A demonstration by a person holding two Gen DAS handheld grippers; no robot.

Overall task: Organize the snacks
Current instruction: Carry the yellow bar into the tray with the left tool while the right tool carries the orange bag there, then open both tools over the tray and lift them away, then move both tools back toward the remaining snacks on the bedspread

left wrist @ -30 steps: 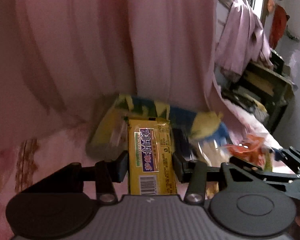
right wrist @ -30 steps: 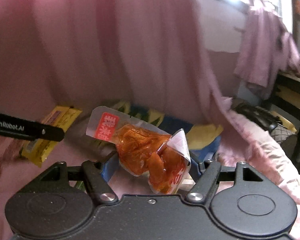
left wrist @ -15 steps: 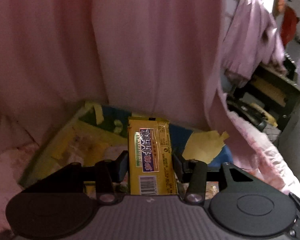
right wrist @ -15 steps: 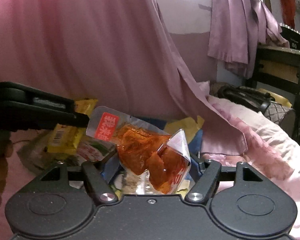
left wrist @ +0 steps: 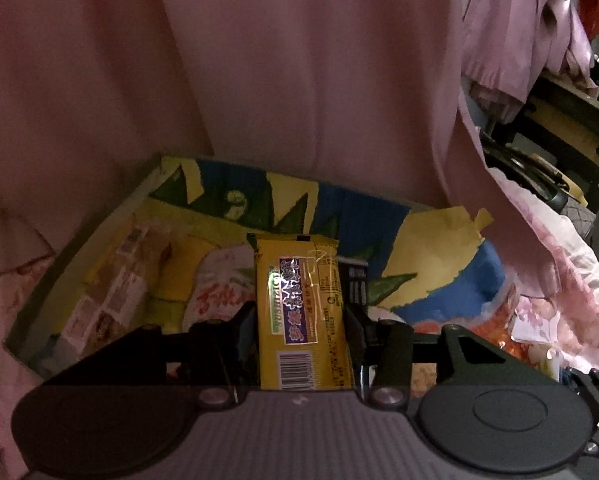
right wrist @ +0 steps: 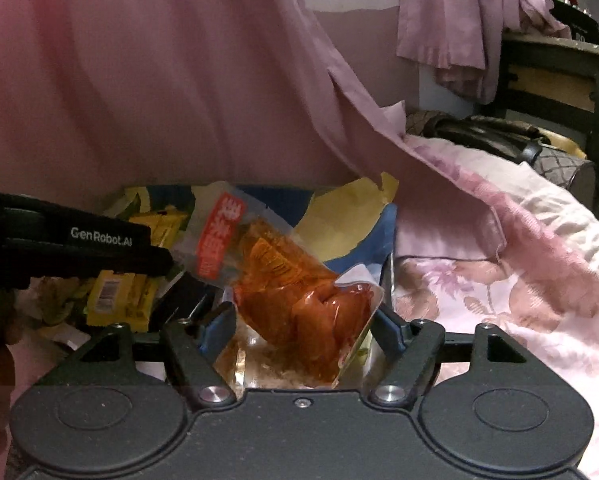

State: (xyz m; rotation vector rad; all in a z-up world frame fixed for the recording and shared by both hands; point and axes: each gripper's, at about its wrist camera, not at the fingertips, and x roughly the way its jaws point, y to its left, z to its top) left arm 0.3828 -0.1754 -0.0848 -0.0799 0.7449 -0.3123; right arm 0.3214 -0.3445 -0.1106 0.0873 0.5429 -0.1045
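Observation:
My left gripper [left wrist: 299, 312] is shut on a yellow snack bar [left wrist: 301, 308] with a purple label, held over a shallow yellow-and-blue cardboard box [left wrist: 99, 240] on the bed. My right gripper [right wrist: 303, 316] is shut on a clear packet of orange-red snacks [right wrist: 295, 300] with a red label, also over the box [right wrist: 339, 220]. The left gripper [right wrist: 71, 248] with its yellow bar [right wrist: 115, 296] shows at the left of the right wrist view. The orange packet [left wrist: 495, 320] shows at the right of the left wrist view. Other packets lie in the box.
A pink curtain [left wrist: 279, 80] hangs right behind the box. Pink floral bedding [right wrist: 499, 280] lies to the right. A dark desk [right wrist: 559, 80] with hanging purple clothes [right wrist: 459, 12] stands far right, with a dark bag [right wrist: 499, 140] below it.
Both grippers have moved forward over the box, each keeping hold of its snack. The box now fills more of both views.

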